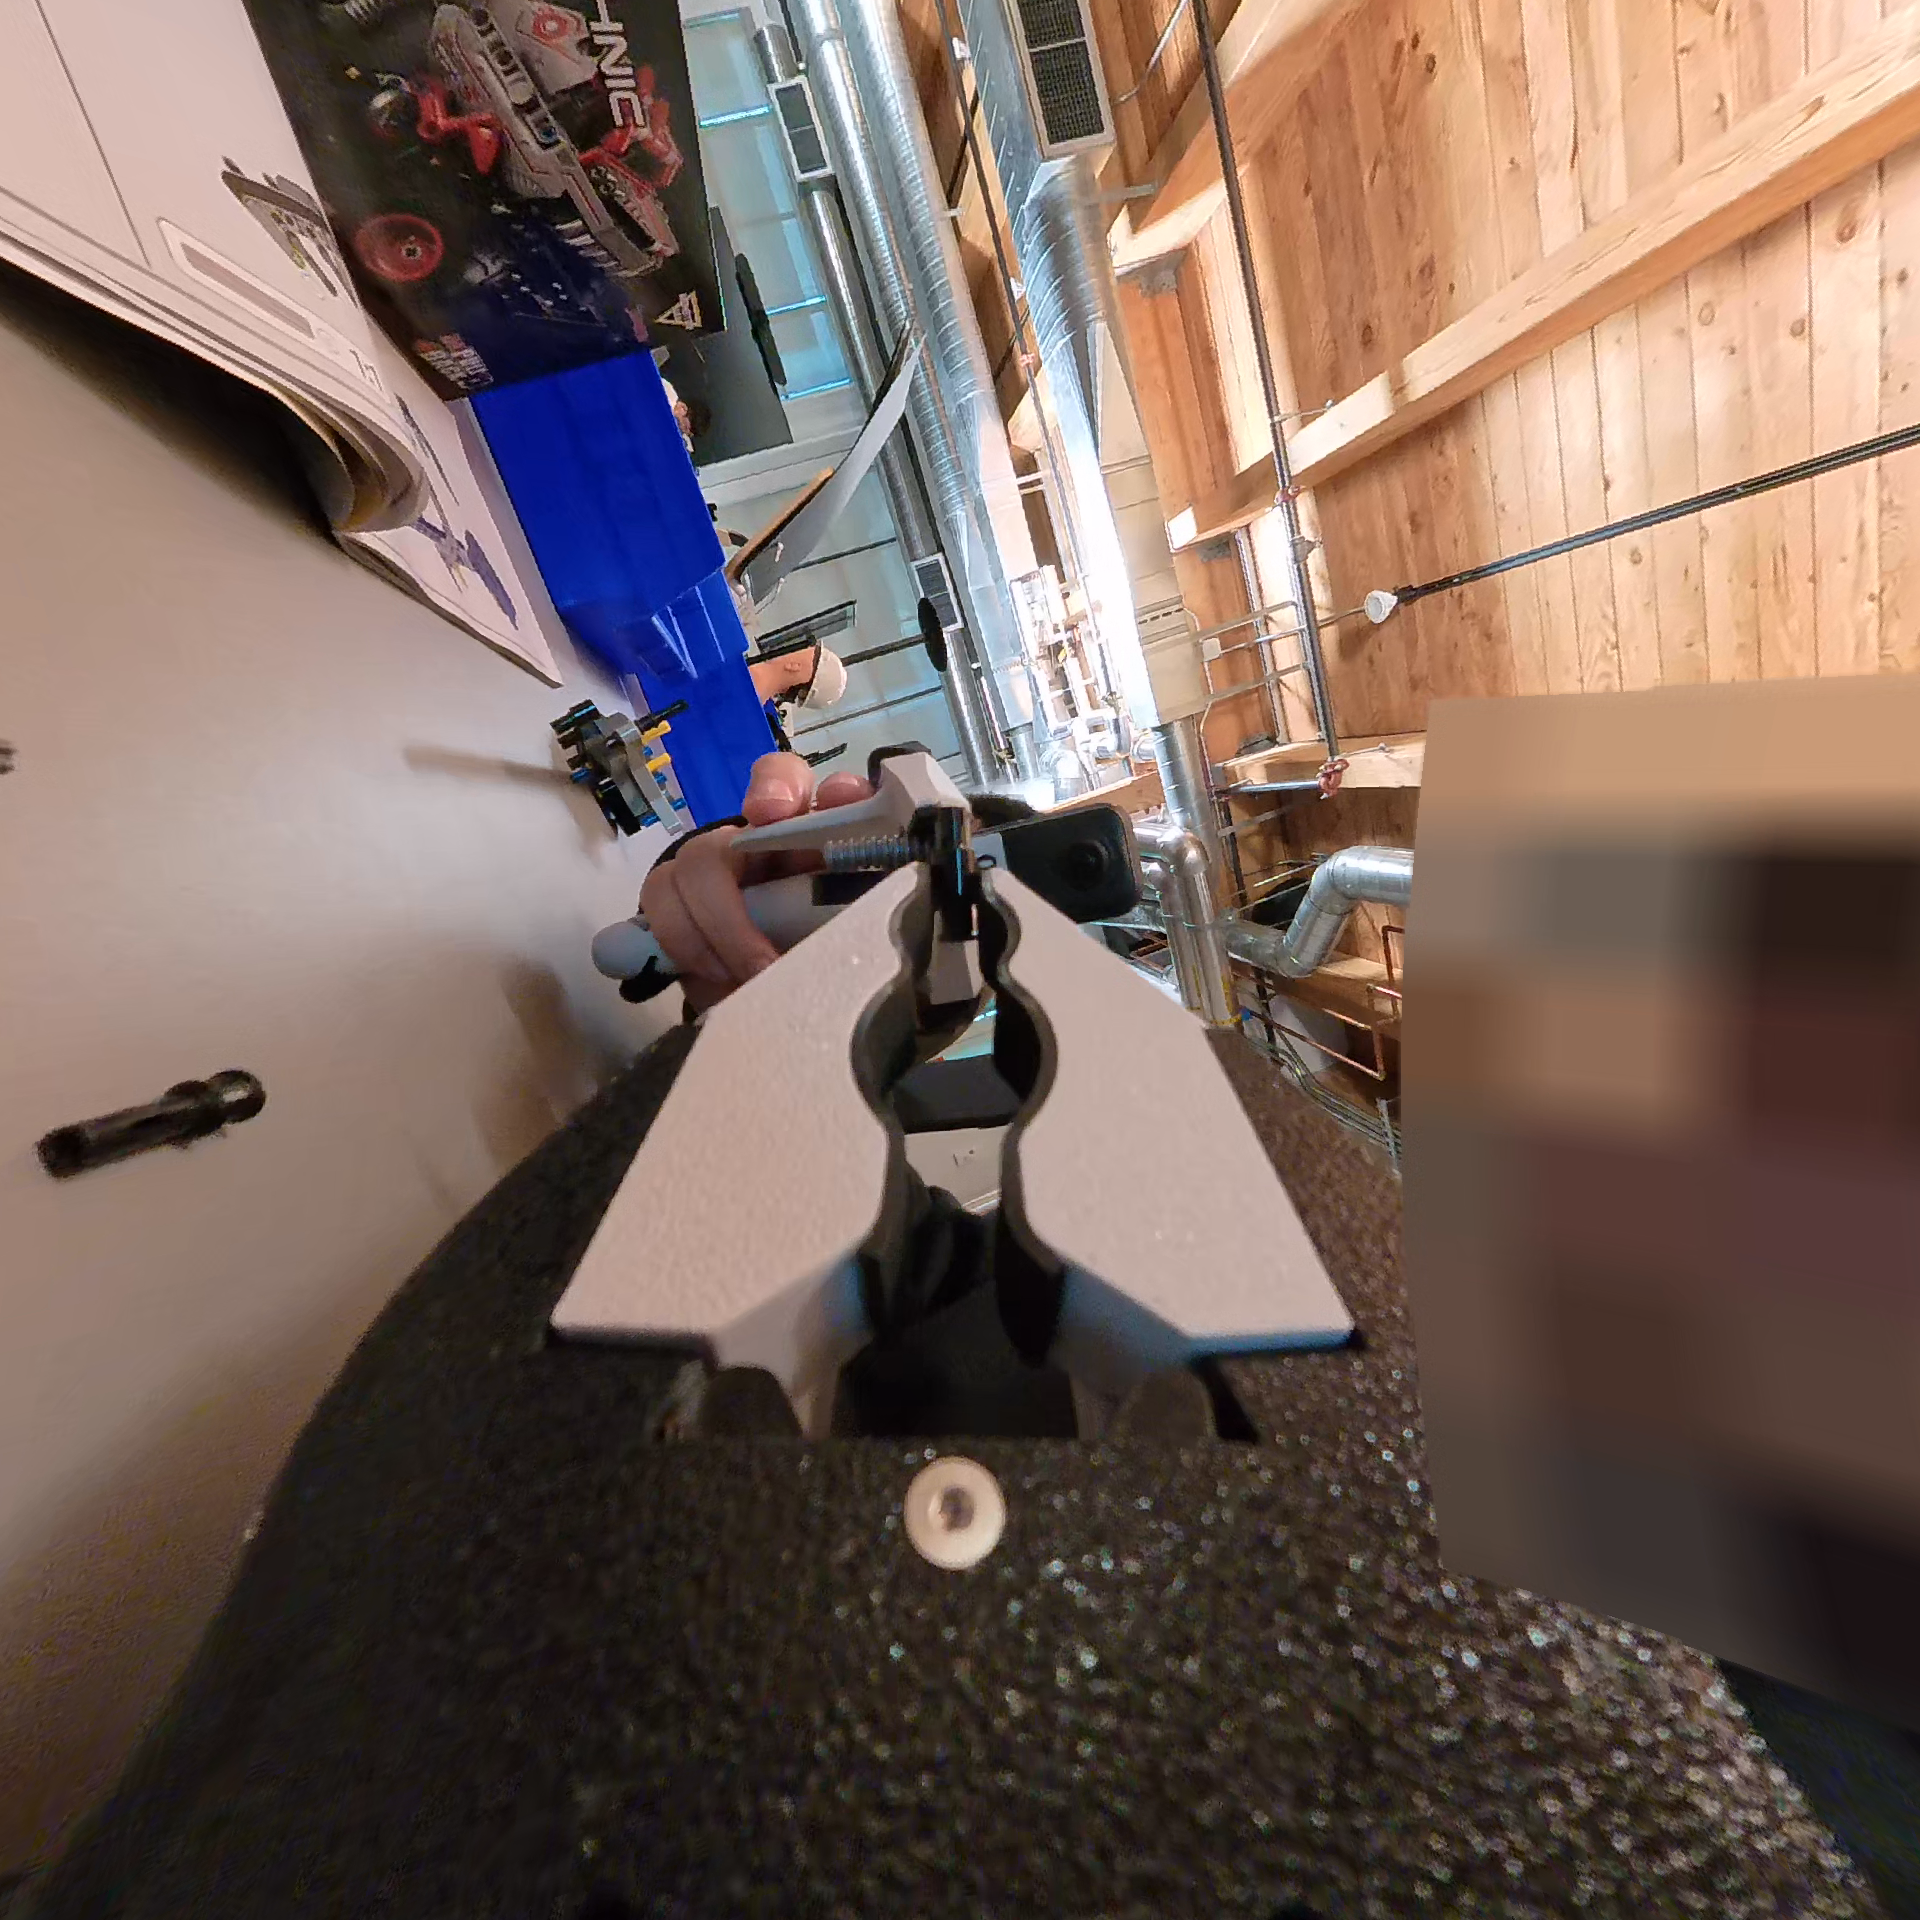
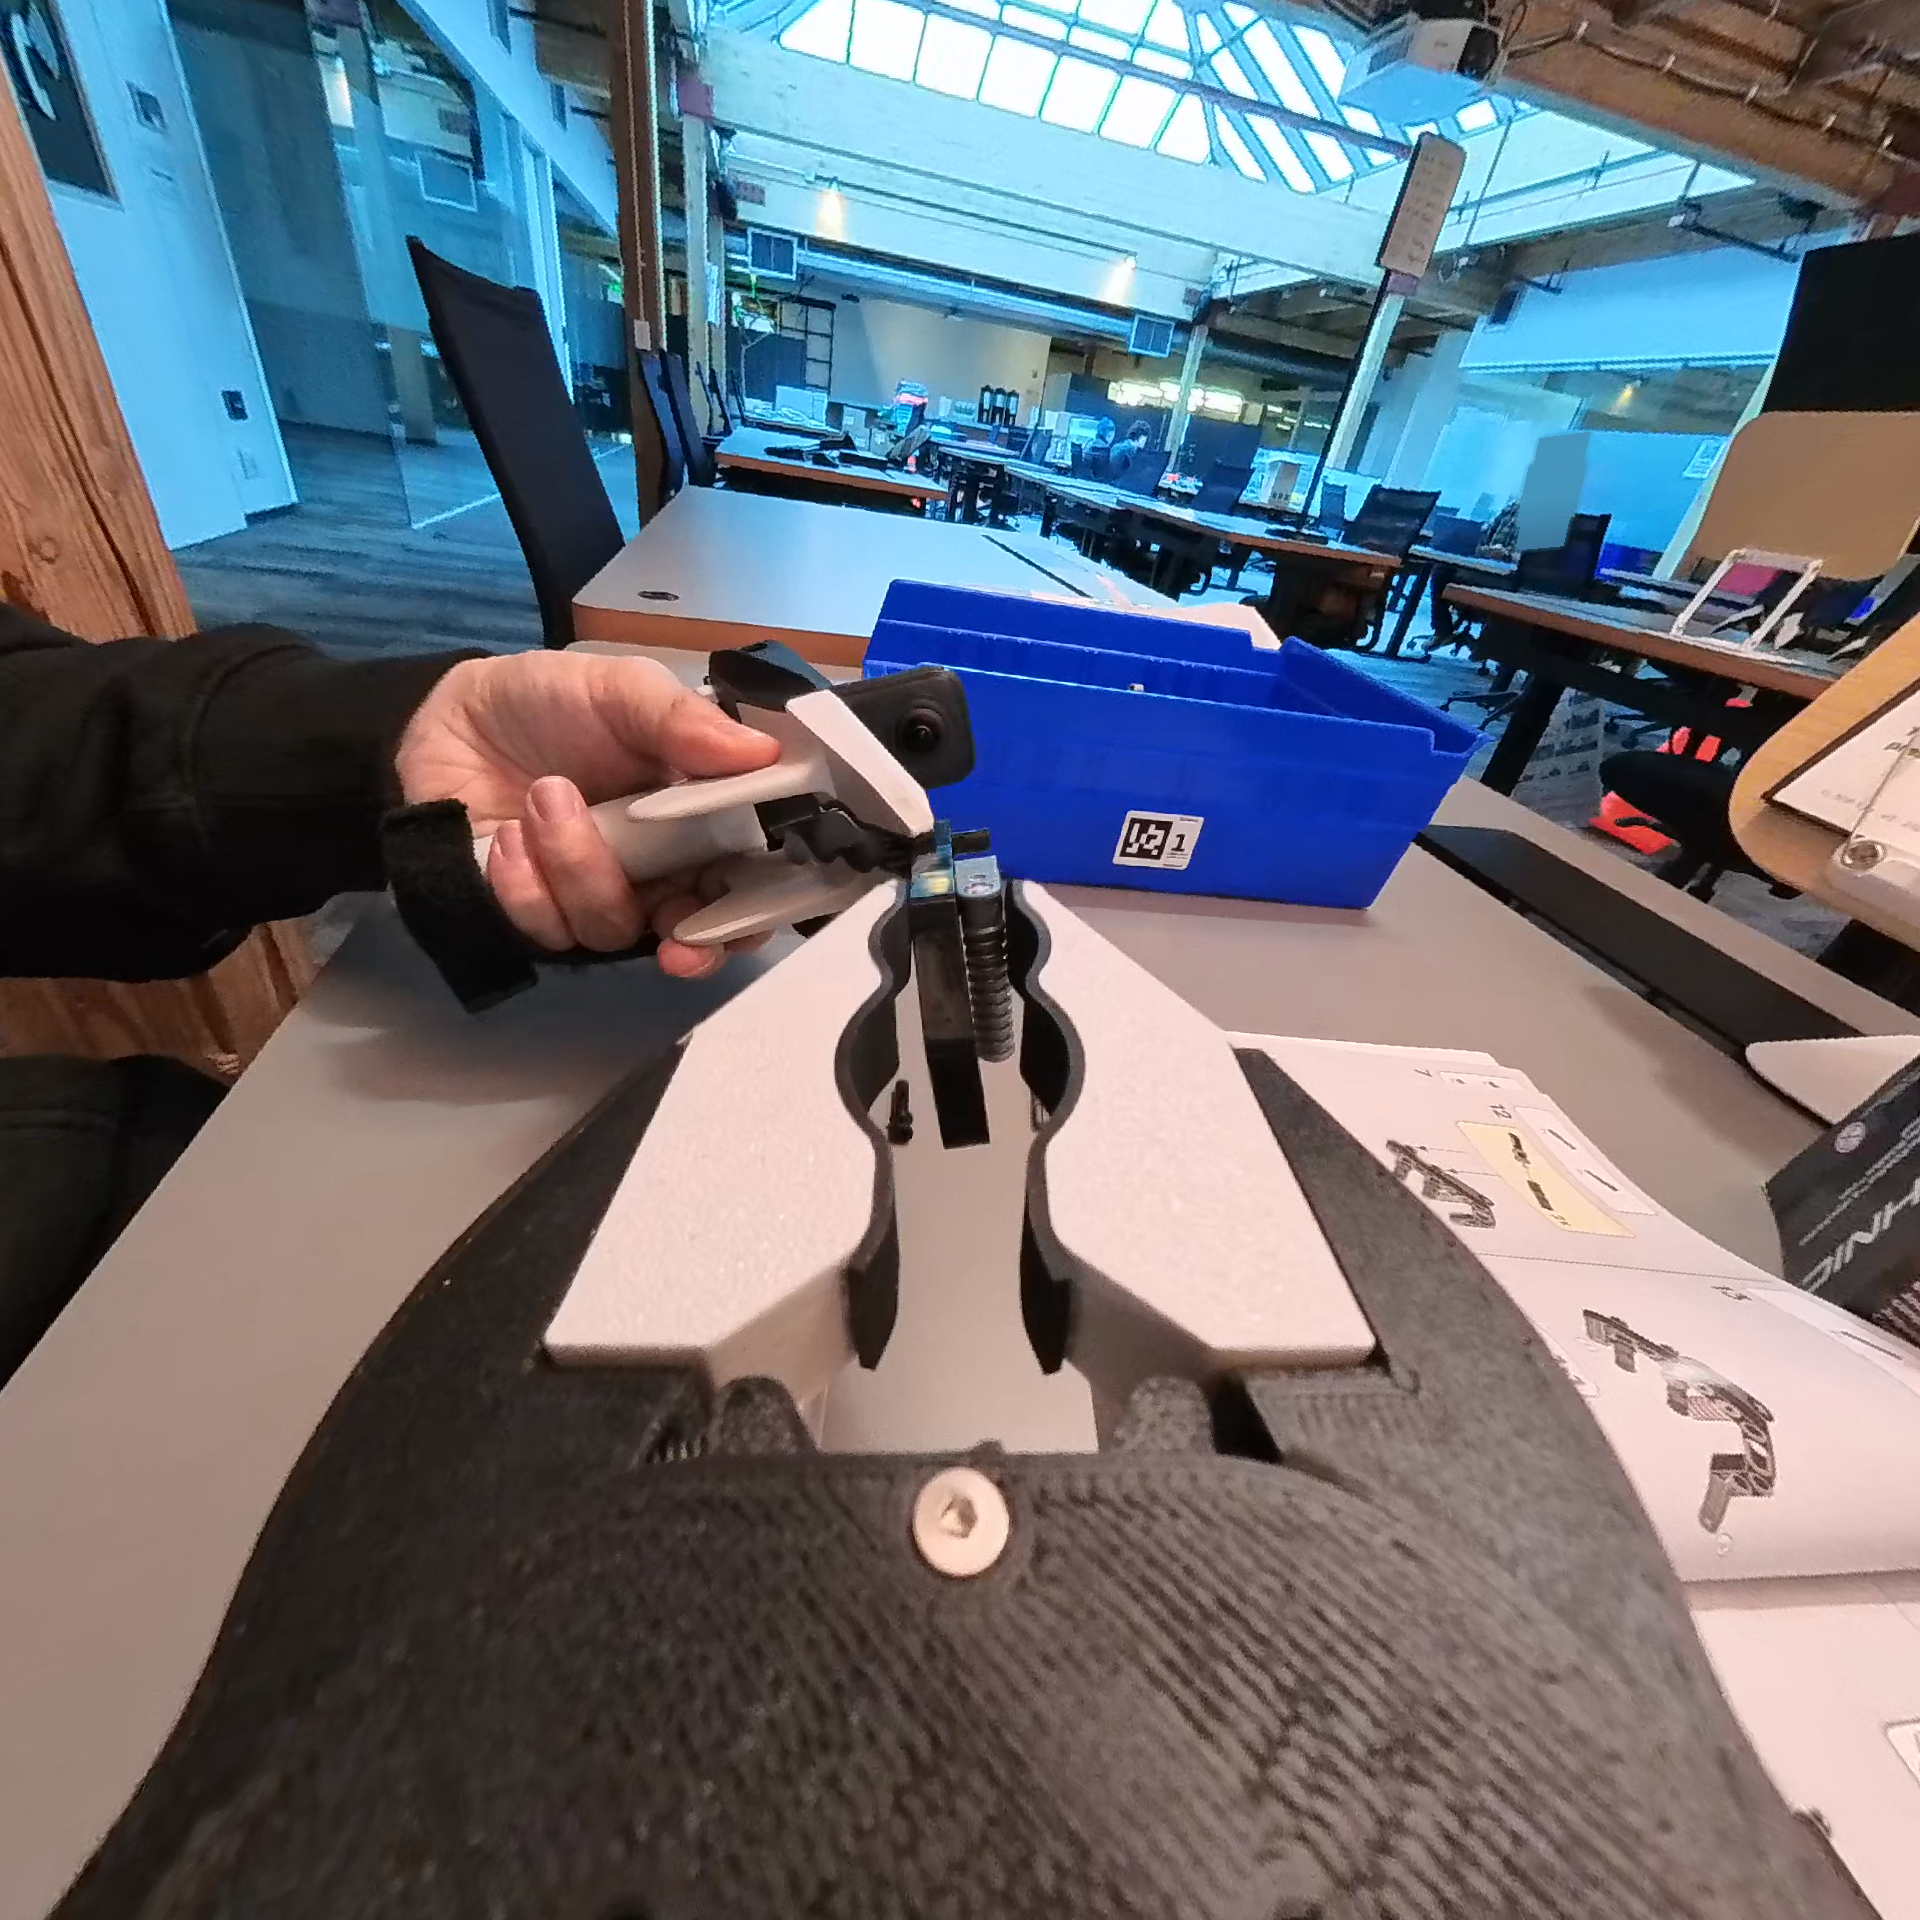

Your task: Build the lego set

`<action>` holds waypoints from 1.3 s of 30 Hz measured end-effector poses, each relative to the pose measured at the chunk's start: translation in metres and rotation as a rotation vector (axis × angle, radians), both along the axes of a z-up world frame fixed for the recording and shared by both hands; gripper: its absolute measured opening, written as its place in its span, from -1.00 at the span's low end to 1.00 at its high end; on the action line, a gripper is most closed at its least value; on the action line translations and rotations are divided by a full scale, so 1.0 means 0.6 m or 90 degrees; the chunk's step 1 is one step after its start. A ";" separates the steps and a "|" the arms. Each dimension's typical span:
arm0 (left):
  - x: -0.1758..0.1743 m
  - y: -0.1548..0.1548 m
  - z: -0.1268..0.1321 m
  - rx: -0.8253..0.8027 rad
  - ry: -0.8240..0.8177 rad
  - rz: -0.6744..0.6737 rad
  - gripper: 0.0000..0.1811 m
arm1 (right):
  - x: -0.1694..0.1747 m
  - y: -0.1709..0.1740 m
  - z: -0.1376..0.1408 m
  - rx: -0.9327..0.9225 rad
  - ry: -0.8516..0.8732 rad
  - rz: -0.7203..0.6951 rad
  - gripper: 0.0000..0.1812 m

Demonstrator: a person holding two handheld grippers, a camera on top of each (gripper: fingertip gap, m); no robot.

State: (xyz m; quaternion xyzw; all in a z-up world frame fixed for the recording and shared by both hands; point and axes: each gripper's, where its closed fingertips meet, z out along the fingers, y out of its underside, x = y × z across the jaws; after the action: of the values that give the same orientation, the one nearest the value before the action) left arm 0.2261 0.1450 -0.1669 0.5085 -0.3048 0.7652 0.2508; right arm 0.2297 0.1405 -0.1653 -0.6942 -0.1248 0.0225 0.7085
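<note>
My right gripper (image 2: 951,896) is shut on a small lego sub-assembly: a black beam (image 2: 951,1039) with a dark coil spring (image 2: 989,982) beside it, held above the table. My left gripper (image 1: 951,883) is shut on the same sub-assembly from the other side, pinching a black part with a grey piece (image 1: 951,971) lying between its fingers. Each gripper shows in the other's view, held by a hand: the left (image 2: 914,826) and the right (image 1: 914,821), tip to tip. A loose black pin (image 1: 151,1122) lies on the table, also in the right wrist view (image 2: 900,1110).
A partly built model (image 1: 623,774) stands on the grey table (image 2: 312,1195). A blue bin (image 2: 1143,748) stands behind the grippers. An open instruction booklet (image 2: 1558,1351) and the set's dark box (image 2: 1860,1226) lie to the right. A black chair (image 2: 509,436) stands beyond the table. My left and right fingertips are right by each other. From the left gripper's tips to the loose black pin (image 1: 151,1122) is close to 11 centimeters.
</note>
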 end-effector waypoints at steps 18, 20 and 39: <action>0.011 0.030 0.005 0.146 -0.069 0.098 -0.98 | 0.033 -0.002 0.006 -0.027 0.052 -0.076 -0.84; 0.012 0.049 0.001 0.295 -0.091 0.142 -1.00 | 0.064 -0.010 0.007 -0.028 0.071 -0.123 -0.84; -0.023 0.016 -0.188 1.044 -0.170 -0.107 -0.84 | 0.082 -0.008 -0.022 -0.086 0.090 -0.150 -0.85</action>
State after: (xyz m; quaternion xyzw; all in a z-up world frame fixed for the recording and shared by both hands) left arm 0.2121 0.1547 -0.2797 0.4107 -0.8292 0.3331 -0.1809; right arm 0.2790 0.1355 -0.1788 -0.7468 0.0099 -0.0035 0.6650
